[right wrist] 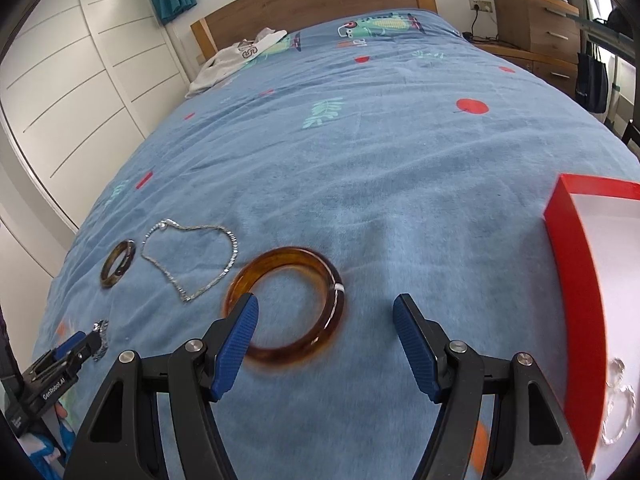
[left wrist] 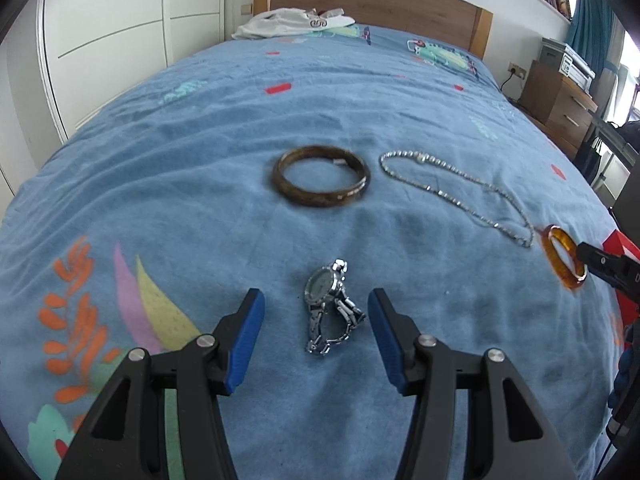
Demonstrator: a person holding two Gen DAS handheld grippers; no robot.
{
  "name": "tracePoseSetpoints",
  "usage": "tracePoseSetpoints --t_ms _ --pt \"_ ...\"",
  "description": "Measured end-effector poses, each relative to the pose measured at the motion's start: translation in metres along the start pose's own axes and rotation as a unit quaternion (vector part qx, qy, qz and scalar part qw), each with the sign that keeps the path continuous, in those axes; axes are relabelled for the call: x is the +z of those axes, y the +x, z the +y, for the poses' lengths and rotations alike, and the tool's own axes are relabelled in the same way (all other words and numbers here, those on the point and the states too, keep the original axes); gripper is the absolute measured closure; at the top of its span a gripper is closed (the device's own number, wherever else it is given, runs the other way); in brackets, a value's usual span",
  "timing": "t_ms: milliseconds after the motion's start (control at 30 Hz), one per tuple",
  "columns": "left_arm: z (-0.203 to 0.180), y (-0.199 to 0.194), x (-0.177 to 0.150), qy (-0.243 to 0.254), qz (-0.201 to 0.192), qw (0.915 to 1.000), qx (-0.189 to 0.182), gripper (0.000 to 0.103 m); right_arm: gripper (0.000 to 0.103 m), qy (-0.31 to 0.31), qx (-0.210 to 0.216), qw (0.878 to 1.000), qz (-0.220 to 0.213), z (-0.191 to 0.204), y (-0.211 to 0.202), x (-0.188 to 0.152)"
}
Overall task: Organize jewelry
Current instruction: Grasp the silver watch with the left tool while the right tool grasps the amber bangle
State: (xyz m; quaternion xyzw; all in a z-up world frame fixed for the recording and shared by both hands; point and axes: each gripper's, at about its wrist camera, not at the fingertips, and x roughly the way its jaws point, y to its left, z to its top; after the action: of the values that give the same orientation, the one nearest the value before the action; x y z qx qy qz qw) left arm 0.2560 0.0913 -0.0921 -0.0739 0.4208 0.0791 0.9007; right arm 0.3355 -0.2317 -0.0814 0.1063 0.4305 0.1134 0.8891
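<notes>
Left to right on my feed: left gripper [left wrist: 316,305] apart around watch [left wrist: 331,307]; dark bangle [left wrist: 321,176], necklace [left wrist: 460,194] loose on blanket [left wrist: 200,152]; right gripper [right wrist: 326,312] apart over amber bangle [right wrist: 286,306]; red box [right wrist: 576,264] holds something silvery.

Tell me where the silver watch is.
In the left wrist view, the silver watch lies on the blue bedspread between the open left gripper fingers, nearer than the brown bangle.
</notes>
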Motion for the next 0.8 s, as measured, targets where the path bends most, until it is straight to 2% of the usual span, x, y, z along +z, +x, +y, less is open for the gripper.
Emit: tracePoseSetpoints --t_ms 267,500,600,667,733,800 --pt "0.002 0.010 -0.009 -0.001 -0.006 1.0000 0.007 0.052 0.035 0.001 0.000 1.000 0.006 -0.002 0.022 0.007" --pt "-0.002 0.012 -0.011 0.009 -0.012 0.9998 0.015 0.054 0.059 -0.010 -0.023 1.000 0.007 0.001 0.028 0.003" --pt "-0.005 0.011 -0.011 0.017 -0.013 0.9996 0.019 0.067 0.068 -0.018 -0.028 0.999 0.010 0.003 0.028 0.000" --pt "-0.007 0.010 -0.012 0.022 -0.013 0.9995 0.020 0.084 0.076 -0.023 -0.031 0.999 0.011 0.006 0.026 -0.003" --pt "-0.009 0.010 -0.012 0.026 -0.011 0.9994 0.018 0.090 0.085 -0.025 -0.029 0.999 0.012 0.006 0.024 -0.005" --pt "-0.009 0.007 -0.012 0.026 -0.009 0.9995 0.016 0.090 0.091 -0.018 -0.024 0.999 0.014 0.003 0.021 -0.006"
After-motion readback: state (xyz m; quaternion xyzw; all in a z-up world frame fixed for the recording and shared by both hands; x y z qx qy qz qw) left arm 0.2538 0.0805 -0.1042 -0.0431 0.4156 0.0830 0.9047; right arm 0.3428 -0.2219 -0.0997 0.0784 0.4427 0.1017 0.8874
